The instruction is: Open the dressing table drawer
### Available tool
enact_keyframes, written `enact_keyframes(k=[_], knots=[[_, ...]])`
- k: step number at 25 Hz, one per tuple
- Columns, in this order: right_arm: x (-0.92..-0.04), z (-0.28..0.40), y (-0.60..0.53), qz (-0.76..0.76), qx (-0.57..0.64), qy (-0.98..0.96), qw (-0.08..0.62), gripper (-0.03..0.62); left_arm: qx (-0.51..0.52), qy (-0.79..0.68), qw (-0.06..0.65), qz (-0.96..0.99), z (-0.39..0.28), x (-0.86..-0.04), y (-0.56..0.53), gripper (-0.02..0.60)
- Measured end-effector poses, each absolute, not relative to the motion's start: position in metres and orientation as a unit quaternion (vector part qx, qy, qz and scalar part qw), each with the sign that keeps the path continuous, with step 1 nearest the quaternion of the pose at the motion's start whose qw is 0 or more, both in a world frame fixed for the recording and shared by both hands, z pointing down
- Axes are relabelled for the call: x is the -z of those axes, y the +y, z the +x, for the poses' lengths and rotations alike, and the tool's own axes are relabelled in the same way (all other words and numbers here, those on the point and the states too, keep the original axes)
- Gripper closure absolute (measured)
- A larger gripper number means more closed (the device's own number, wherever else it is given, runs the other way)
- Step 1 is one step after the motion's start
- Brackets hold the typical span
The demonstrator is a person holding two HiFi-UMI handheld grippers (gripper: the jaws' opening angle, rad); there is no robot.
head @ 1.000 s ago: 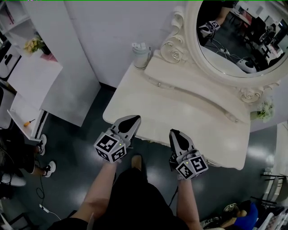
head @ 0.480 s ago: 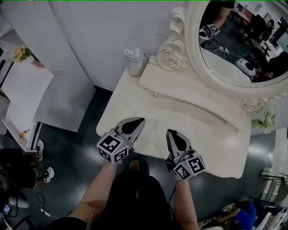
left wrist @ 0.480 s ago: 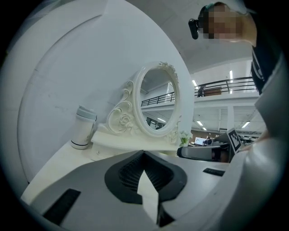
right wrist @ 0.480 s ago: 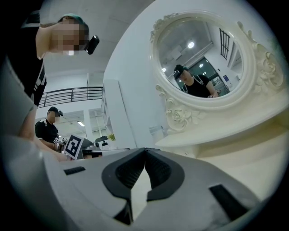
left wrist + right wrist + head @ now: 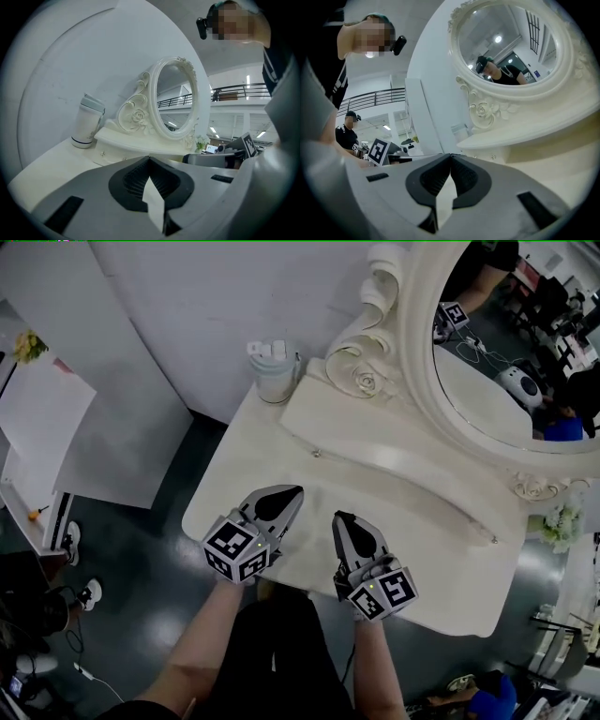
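Over the cream table [image 5: 422, 521], cup [image 5: 275, 371] and oval mirror [image 5: 506, 352] at its back, dark floor [image 5: 141, 549] below, your left gripper [image 5: 289, 493] and right gripper [image 5: 341, 519] sit clenched, empty.

I assess this as a mock bedroom corner set up inside a large lab or workshop hall, not a home. The cream dressing table [image 5: 253, 460] with its carved oval mirror [image 5: 506, 352] stands against plain white partition panels [image 5: 178, 306] on a dark glossy floor [image 5: 150, 549]. Loose cables [image 5: 86, 673] lie on that floor. In the left gripper view I note a mezzanine railing [image 5: 234, 89] and ceiling strip lights [image 5: 247, 80]. The mirror reflects work desks [image 5: 567, 320] carrying equipment.
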State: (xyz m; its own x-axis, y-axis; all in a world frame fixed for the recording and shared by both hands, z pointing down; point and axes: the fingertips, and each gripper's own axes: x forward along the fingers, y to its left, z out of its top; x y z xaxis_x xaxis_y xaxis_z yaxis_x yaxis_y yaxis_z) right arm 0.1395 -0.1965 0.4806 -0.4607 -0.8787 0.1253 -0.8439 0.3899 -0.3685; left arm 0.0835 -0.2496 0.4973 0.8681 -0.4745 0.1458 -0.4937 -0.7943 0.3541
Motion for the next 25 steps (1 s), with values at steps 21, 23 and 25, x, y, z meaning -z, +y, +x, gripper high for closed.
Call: enact_keyframes(k=[21,23,25], knots=[[-0.517,0.159,-0.248,-0.484,0.236,0.842,0.041,0.589,-0.106,-0.345,0.220,0.906,0.121,-0.551,-0.314,0.458],[-0.518,0.161,-0.249,-0.482,0.239,0.842,0.043,0.589,-0.117,-0.354,0.218,0.902,0.123,-0.554,-0.318,0.444],[-0.520,0.162,-0.250,-0.480,0.242,0.842,0.046,0.589,-0.129,-0.363,0.216,0.897,0.125,-0.557,-0.323,0.437]])
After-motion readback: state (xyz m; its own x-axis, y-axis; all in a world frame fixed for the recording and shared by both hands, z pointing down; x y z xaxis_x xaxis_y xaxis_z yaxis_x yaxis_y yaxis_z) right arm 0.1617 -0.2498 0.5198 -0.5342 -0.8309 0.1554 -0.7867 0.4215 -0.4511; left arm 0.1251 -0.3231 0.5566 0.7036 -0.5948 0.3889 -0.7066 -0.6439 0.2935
